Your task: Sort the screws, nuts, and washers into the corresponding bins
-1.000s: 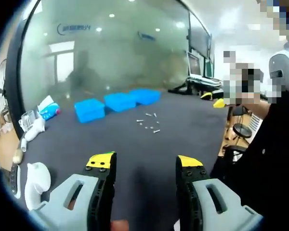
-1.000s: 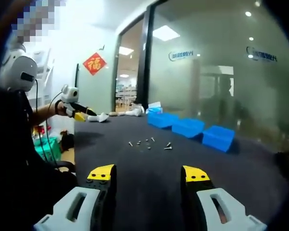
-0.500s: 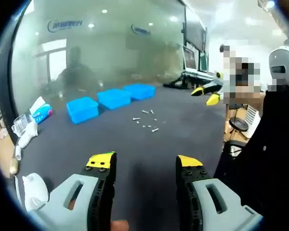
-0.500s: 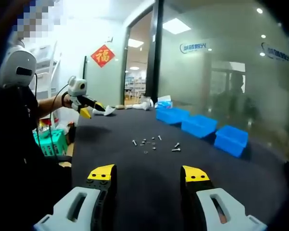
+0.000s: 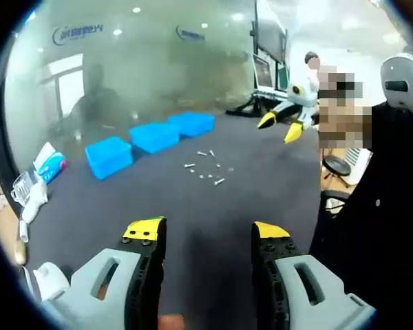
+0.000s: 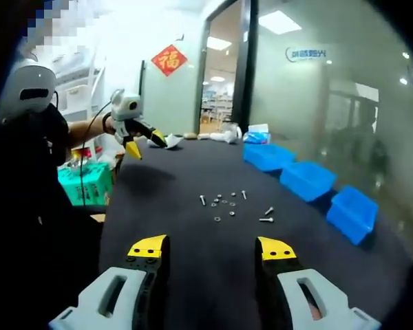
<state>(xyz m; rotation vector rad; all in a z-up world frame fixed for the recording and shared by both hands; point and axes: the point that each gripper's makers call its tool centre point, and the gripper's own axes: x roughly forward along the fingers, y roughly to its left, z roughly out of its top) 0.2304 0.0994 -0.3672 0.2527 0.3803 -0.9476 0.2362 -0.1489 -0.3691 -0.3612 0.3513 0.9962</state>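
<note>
Left gripper view
- Left gripper (image 5: 205, 234): held above the dark table (image 5: 261, 172); jaws spread, nothing held.
- Right gripper (image 5: 281, 124): seen at the right, raised over the table edge; yellow tips apart.
- Fasteners (image 5: 206, 168): loose cluster mid-table, ahead of the jaws; lying flat, long axes mixed.
- Bins (image 5: 155, 136): three blue, in a row beyond the cluster.

Right gripper view
- Right gripper (image 6: 213, 249): jaws spread, empty.
- Left gripper (image 6: 139, 134): held at the left by an outstretched arm.
- Fasteners (image 6: 230, 206): ahead, mid-table.
- Bins (image 6: 310, 180): row at the right.
</note>
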